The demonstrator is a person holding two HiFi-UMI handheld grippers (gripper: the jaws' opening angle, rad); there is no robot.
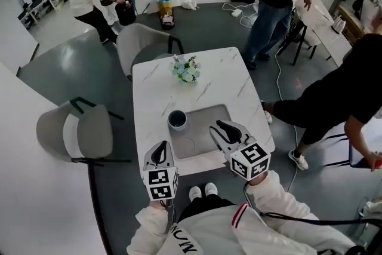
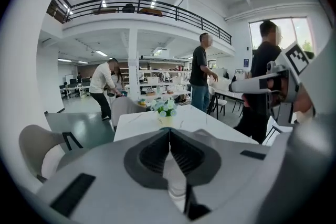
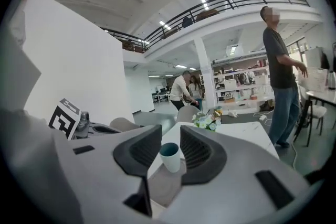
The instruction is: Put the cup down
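cup (image 1: 177,120) sat upright on the grey mat (image 1: 210,121), over at its 10 o'clock corner | right gripper (image 1: 224,126) claw was apart, cup off at its 10 o'clock, not touching | left gripper (image 1: 160,146) claw was pinched together

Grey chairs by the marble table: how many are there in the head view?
2. One grey chair stands at the table's far left corner; the other off its left edge. A person at the right may hide more.

A flower posy (image 1: 187,69) stands on the marble table (image 1: 227,86).
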